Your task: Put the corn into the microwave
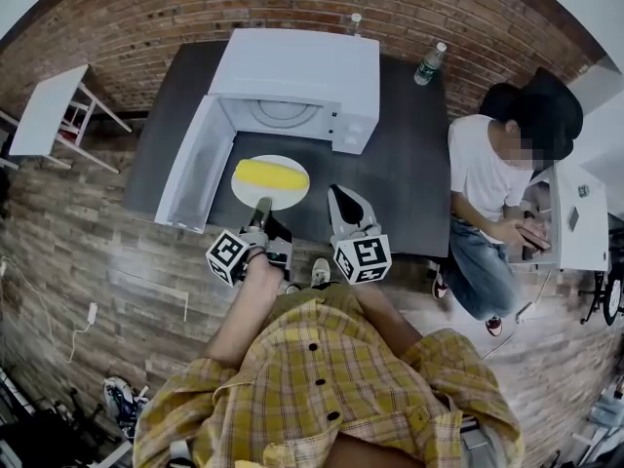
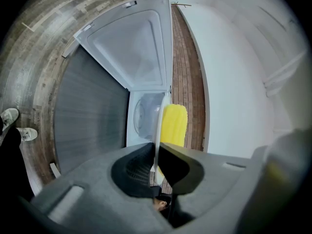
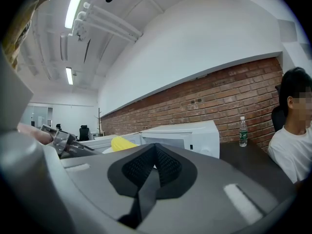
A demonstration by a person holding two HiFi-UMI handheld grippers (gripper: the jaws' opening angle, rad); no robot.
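Observation:
A yellow corn cob (image 1: 271,174) lies on a white plate (image 1: 292,195) held above the dark table (image 1: 419,174), in front of the white microwave (image 1: 292,71). Its door (image 1: 195,164) stands swung open to the left. My left gripper (image 1: 261,208) is shut on the plate's near rim. In the left gripper view the jaws pinch the plate (image 2: 158,126) edge-on, with the corn (image 2: 174,126) beside it and the microwave cavity (image 2: 144,113) behind. My right gripper (image 1: 338,198) hovers just right of the plate, shut with nothing in it (image 3: 155,157).
A person in a white shirt (image 1: 497,164) sits at the table's right end, by a white desk (image 1: 575,213). A water bottle (image 1: 429,63) stands at the table's far right corner. A small white table (image 1: 49,105) is at the far left.

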